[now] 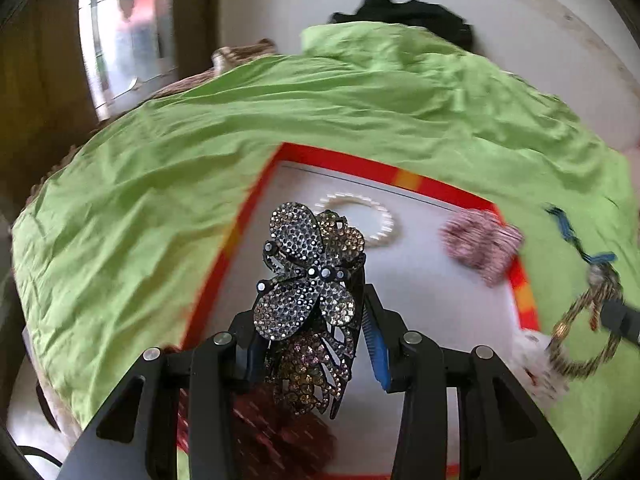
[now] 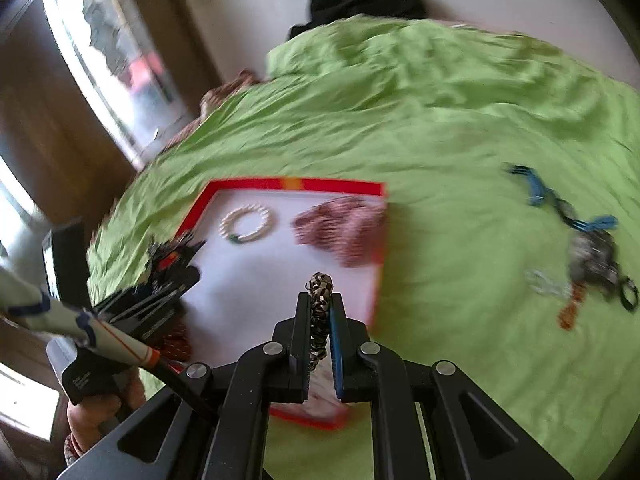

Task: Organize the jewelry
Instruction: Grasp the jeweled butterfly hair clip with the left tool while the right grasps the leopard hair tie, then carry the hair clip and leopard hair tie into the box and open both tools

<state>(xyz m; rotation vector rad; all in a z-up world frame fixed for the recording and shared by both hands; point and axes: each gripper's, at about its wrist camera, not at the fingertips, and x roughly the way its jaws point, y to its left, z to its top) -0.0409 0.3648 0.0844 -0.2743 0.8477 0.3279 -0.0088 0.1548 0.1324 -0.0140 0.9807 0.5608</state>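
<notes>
Jewelry lies in two places: some on the red-rimmed tray (image 1: pixel 404 178) with its white floor, some loose on the green sheet (image 1: pixel 160 152) to the right of it. On the tray I count one white bead bracelet (image 1: pixel 370 220) near the far edge, one pink beaded piece (image 1: pixel 482 246) at the far right corner, and one dark red beaded piece (image 1: pixel 280 436) at the near edge, partly hidden under my left gripper (image 1: pixel 316 344).

That left gripper is clamped on one rhinestone butterfly hair clip (image 1: pixel 310 296), which stands up between the fingers above the tray floor. My right gripper (image 2: pixel 320 320) is closed tight on one gold-and-dark braided bracelet (image 2: pixel 320 312), its loop poking out past the fingertips, over the tray's near right part.

Out on the sheet, the right wrist view shows one blue strand (image 2: pixel 552 202), one grey cluster (image 2: pixel 592 260) and one small orange piece (image 2: pixel 570 312), all blurred; I cannot tell how many items are in that tangle. One black cloth (image 2: pixel 360 4) sits at the far edge of the sheet.
</notes>
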